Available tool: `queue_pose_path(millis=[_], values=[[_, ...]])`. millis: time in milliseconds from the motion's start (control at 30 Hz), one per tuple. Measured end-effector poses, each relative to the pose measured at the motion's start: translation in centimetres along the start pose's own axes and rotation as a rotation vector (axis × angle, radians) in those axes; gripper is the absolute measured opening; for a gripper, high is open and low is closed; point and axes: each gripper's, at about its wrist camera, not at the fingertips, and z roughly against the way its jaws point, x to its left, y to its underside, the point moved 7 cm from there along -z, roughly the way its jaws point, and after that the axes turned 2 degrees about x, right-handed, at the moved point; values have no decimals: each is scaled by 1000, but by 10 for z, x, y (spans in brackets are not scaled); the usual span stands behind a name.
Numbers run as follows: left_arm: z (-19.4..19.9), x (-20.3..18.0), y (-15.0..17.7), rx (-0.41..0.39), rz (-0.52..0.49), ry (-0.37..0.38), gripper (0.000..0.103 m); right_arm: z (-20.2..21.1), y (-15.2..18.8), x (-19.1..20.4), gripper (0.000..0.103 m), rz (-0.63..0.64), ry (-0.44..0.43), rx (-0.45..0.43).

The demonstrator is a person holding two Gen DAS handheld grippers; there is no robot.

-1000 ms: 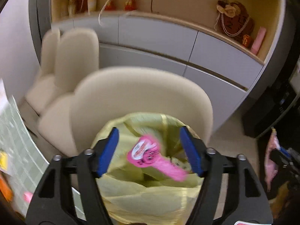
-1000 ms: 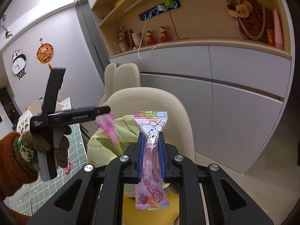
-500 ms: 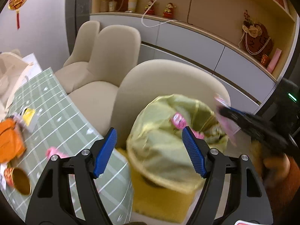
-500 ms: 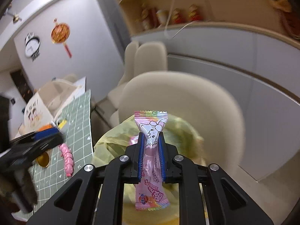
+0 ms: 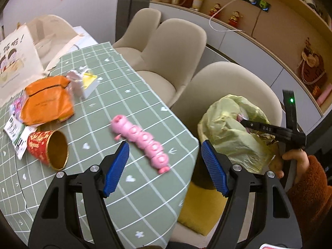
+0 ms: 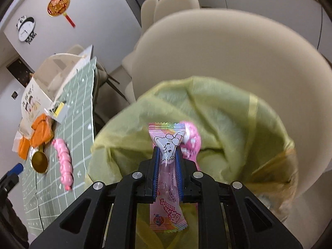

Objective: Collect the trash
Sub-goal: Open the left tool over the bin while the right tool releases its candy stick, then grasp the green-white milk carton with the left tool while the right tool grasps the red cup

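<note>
My right gripper (image 6: pixel 167 155) is shut on a pink candy wrapper (image 6: pixel 169 143) with a cartoon print, held upright over the mouth of the yellow-green trash bag (image 6: pixel 228 114). A pink wrapper (image 6: pixel 192 143) lies inside the bag. My left gripper (image 5: pixel 165 161) is open and empty above the green checked tablecloth (image 5: pixel 116 99), close over a pink segmented pig toy (image 5: pixel 143 141). On the cloth further left lie a red and gold paper cup (image 5: pixel 48 147) on its side, an orange packet (image 5: pixel 46 101) and a small yellow-white wrapper (image 5: pixel 87 81). In the left wrist view the right gripper (image 5: pixel 244 122) reaches into the trash bag (image 5: pixel 230 130).
The bag sits on a beige chair (image 5: pixel 232 78) beside the table's right edge, over a yellow cushion (image 5: pixel 199 207). Two more beige chairs (image 5: pixel 172 47) stand behind. A white printed box (image 5: pixel 14 58) and paper labels (image 5: pixel 14 130) occupy the table's left side. Grey cabinets line the wall.
My left gripper swung left from over the bag to above the table, empty after its pink wrapper dropped into the bag. My right gripper came down over the bag's mouth with its candy wrapper.
</note>
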Motion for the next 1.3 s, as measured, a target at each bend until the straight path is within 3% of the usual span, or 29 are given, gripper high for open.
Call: queue_pose_path(millis=[67, 167, 300, 433, 700, 867, 933, 1000, 1133, 1300], values=[[3, 9, 1, -3, 11, 6, 69, 7, 4, -1, 20, -19, 22, -32], [8, 25, 2, -12, 30, 26, 75, 24, 6, 0, 46, -59, 35, -98], [22, 48, 1, -45, 21, 43, 79, 53, 12, 15, 51, -35, 95, -173], [34, 82, 3, -66, 37, 7, 80, 80, 25, 47, 51, -15, 116, -226], [61, 173, 28, -108, 120, -52, 86, 99, 61, 132, 51, 74, 119, -243], [76, 241, 52, -108, 173, -84, 86, 95, 80, 195, 51, 123, 101, -239], [81, 266, 59, -115, 179, -88, 94, 92, 86, 219, 51, 154, 100, -232], [86, 289, 63, -115, 179, -98, 94, 85, 91, 246, 51, 188, 99, -229], [88, 337, 69, -72, 230, -51, 94, 72, 101, 291, 51, 218, 89, -230], [83, 371, 64, -38, 302, 18, 94, 59, 115, 338, 51, 315, 86, -233]])
